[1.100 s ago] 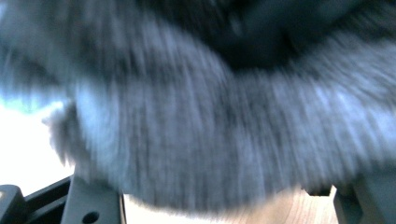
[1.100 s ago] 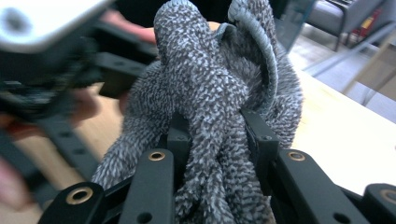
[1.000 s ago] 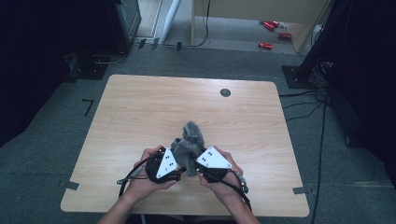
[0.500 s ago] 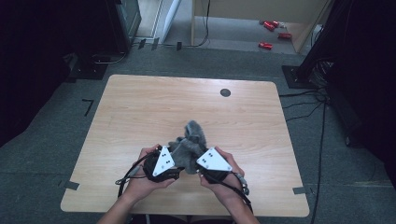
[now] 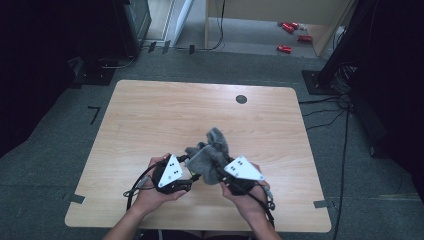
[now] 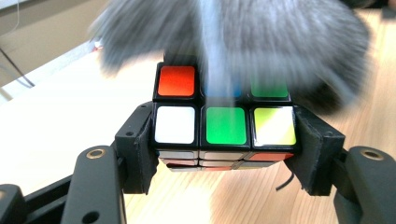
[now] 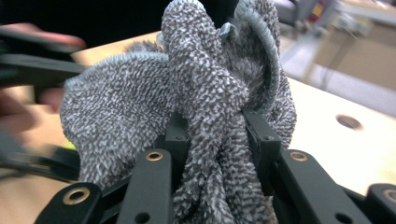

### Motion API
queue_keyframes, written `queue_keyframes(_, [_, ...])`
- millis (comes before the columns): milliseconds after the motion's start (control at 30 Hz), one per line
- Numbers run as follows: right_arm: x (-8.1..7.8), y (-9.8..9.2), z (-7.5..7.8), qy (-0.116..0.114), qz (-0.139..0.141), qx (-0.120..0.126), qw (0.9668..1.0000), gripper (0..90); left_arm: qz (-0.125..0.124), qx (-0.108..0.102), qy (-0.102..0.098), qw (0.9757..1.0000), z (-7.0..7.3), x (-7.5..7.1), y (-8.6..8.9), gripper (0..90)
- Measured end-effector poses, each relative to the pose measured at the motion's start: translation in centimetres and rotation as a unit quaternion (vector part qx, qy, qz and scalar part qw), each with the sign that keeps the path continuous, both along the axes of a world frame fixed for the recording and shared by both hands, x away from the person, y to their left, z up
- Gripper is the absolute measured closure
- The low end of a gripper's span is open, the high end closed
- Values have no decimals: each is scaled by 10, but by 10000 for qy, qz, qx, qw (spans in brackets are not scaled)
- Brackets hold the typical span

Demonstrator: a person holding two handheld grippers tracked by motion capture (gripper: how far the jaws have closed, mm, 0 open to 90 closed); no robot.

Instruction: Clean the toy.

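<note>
A scrambled puzzle cube (image 6: 225,125) with white, green, yellow and orange stickers sits between the pads of my left gripper (image 6: 225,150), which is shut on its lower layer. A grey fuzzy cloth (image 7: 201,88) is bunched up in my right gripper (image 7: 215,136), which is shut on it. The cloth (image 6: 233,32) lies blurred over the cube's far top edge. From above, the cloth (image 5: 210,152) hides most of the cube between the left gripper (image 5: 189,170) and the right gripper (image 5: 220,172), near the table's front edge.
The wooden table (image 5: 165,115) has a round cable hole (image 5: 241,99) at the back right. A person's hands hold both grippers from the front edge. Black stands and cables ring the table on the grey floor.
The right gripper has shifted a little with the cloth, which has slid across the cube's top. The left gripper and cube have stayed put.
</note>
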State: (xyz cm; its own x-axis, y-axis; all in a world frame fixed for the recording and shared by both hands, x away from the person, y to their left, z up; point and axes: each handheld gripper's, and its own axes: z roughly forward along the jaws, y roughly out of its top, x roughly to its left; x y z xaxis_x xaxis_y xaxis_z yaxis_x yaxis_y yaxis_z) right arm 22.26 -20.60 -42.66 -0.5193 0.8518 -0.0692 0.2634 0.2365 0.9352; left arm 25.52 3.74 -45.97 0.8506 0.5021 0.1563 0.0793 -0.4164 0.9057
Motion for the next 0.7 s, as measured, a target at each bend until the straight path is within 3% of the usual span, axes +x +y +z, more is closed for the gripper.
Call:
queue_keyframes(33, [1,-8,2,27,-87,165,9998,680,-56,-180,19,9998,1,1,3,351])
queue_keyframes(100, [2,-21,8,43,65,768,9970,680,-170,-471,-31,9987,2,1,8,351])
queue_keyframes(167, [0,-25,14,60,357,1406,9894,679,-220,-583,-63,9980,1,1,10,351])
queue_keyframes(200, [-1,-23,16,72,531,1591,9858,678,-234,-621,-83,9978,0,1,10,351])
queue_keyframes(233, [-2,-19,15,66,695,1640,9840,678,-272,-680,-103,9973,0,0,9,351])
queue_keyframes(333, [0,-8,7,203,753,1383,9873,678,-490,-821,-212,9952,4,-5,9,351])
queue_keyframes(400, [6,-11,-4,422,581,1482,9863,680,-491,-723,-289,9958,5,-7,9,351])
queue_keyframes(433, [10,-13,-10,583,474,1347,9880,680,-472,-686,-296,9961,5,-7,9,351])
queue_keyframes(500, [17,-18,-19,846,194,911,9921,680,-494,-836,-215,9950,4,-5,11,351])
queue_keyframes(533, [19,-21,-21,938,79,846,9920,680,-498,-837,-193,9951,5,-4,12,351])
queue_keyframes(600, [18,-27,-18,883,74,1106,9899,679,-499,-681,-187,9963,4,-3,11,350])
queue_keyframes(700, [7,-21,2,421,300,1229,9911,670,-570,-570,-148,9966,-1,-5,6,350])
